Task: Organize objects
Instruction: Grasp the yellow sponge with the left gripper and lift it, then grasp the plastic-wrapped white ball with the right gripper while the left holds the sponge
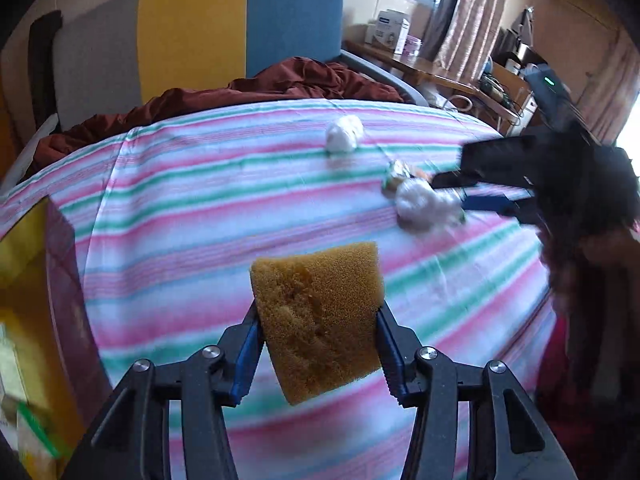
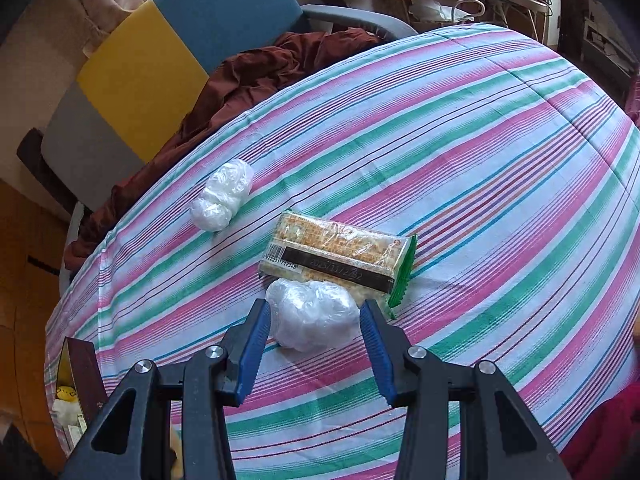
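Left wrist view: the left gripper [image 1: 318, 322] is clamped on a brown sponge [image 1: 318, 320], both blue pads pressing its sides and pinching it in, the sponge lifted clear of the striped bedsheet [image 1: 200, 208]. Ahead and to its right, the right gripper [image 1: 460, 192] reaches in, blurred, next to a crumpled plastic ball [image 1: 424, 204]; a second plastic ball [image 1: 344, 134] lies farther ahead. To the left gripper's left stands an open cardboard box [image 1: 36, 280].

Right wrist view: the right gripper [image 2: 314, 334] has its fingers apart on either side of the crumpled plastic ball [image 2: 314, 314], which rests on the striped bedsheet [image 2: 480, 160]; whether the pads touch it I cannot tell. Just beyond the ball, touching it, lies a cracker packet [image 2: 340, 256] with a green edge. The second plastic ball [image 2: 222, 196] lies farther ahead to the left. A rumpled dark red blanket [image 2: 260, 76] lies beyond the sheet.
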A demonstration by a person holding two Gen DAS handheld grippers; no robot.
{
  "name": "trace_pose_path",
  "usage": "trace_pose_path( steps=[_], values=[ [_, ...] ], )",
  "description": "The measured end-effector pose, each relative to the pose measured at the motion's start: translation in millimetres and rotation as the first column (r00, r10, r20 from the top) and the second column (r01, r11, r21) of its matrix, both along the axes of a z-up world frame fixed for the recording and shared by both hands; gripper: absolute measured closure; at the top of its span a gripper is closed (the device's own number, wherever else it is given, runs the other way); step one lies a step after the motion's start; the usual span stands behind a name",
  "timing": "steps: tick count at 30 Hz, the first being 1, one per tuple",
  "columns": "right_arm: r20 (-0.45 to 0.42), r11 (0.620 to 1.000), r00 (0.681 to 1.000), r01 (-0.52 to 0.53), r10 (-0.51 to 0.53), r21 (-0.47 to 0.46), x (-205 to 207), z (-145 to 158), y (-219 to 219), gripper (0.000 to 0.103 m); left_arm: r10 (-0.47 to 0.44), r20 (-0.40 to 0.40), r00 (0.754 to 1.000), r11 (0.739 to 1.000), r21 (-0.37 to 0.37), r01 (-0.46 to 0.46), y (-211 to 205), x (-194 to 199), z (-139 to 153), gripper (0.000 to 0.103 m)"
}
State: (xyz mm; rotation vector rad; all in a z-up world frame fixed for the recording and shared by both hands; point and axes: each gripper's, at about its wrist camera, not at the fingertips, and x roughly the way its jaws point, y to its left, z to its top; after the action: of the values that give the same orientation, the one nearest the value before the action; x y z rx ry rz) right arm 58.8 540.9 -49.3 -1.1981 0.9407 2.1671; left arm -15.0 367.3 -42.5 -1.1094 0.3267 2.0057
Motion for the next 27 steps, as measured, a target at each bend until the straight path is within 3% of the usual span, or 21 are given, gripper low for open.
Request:
trace_pose_path(
  steps=[5, 11, 18, 24, 27],
  values=[
    [-0.003, 0.998, 0.998, -0.069, 0.069, -0.007, -23.3, 4.1, -10.8, 0.056, -0.039, -0.026, 0.999, 0.999, -0.018, 0.039, -19.9, 16.9, -5.5, 0.050],
    [-0.018, 0.997, 0.997, -0.069, 0.069, 0.046, -72.6, 20.9, 3.2, 0.056, -0.069, -0.017, 0.997, 0.998, -0.005, 0.069, -23.5, 19.6, -9.2, 0.050],
    [0.042, 0.997, 0.997, -0.068, 0.067, 0.025, -133.4, -3.1, 23.4, 0.056, -0.059, 0.017, 0.998, 0.998, 0.001, 0.059, -27.9, 13.4, -18.7, 0.050],
    [0.022, 0.996, 0.996, -0.081, 0.082, -0.048, -160.0, -24.7, 31.0, 0.056, -0.044, 0.035, 0.998, 0.999, -0.005, 0.045, -31.3, 8.1, -25.5, 0.050],
    [0.030, 0.989, 0.989, -0.145, 0.146, -0.024, -164.5, -27.5, 22.5, 0.066, -0.044, 0.032, 0.999, 0.999, -0.002, 0.044, -32.3, 7.8, -26.4, 0.050]
  ],
)
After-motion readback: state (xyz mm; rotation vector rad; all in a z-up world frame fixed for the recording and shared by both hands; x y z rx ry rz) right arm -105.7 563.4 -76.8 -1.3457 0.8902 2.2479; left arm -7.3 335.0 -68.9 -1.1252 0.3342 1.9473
